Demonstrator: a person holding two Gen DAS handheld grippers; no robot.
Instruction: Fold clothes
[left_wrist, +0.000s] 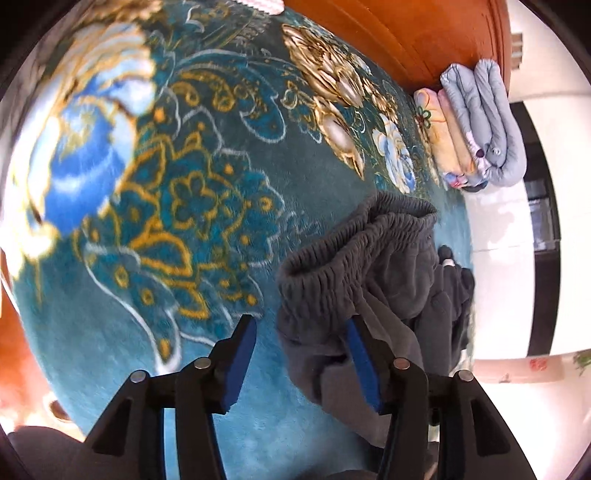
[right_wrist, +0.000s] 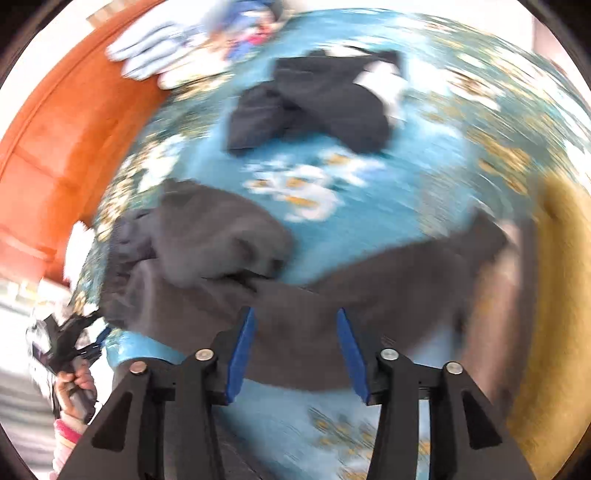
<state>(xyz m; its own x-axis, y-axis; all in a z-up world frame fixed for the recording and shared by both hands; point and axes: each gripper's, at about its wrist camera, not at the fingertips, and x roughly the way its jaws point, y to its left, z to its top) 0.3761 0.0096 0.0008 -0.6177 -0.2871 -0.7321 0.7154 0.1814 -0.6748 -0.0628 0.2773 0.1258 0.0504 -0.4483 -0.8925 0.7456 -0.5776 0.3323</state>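
Down at the lower right of the left wrist view, the grey sweatpants (left_wrist: 373, 280) lie bunched on the patterned blanket (left_wrist: 184, 206), their gathered waistband running up and to the right, away from the left gripper (left_wrist: 301, 363), whose jaws stand open and empty, the right one over the cloth. Through the right wrist view (badly blurred) the right gripper (right_wrist: 295, 354) also gapes wide, grey fabric spread straight across beyond its jaws; both seem equally near.

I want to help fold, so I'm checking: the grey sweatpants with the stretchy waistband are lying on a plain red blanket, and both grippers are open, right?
Almost. The blanket is not plain red: the left wrist view shows a teal plush one with gold and blue flowers. The grey sweatpants with the stretchy waistband do lie on it, and the left gripper and right gripper both have open jaws.
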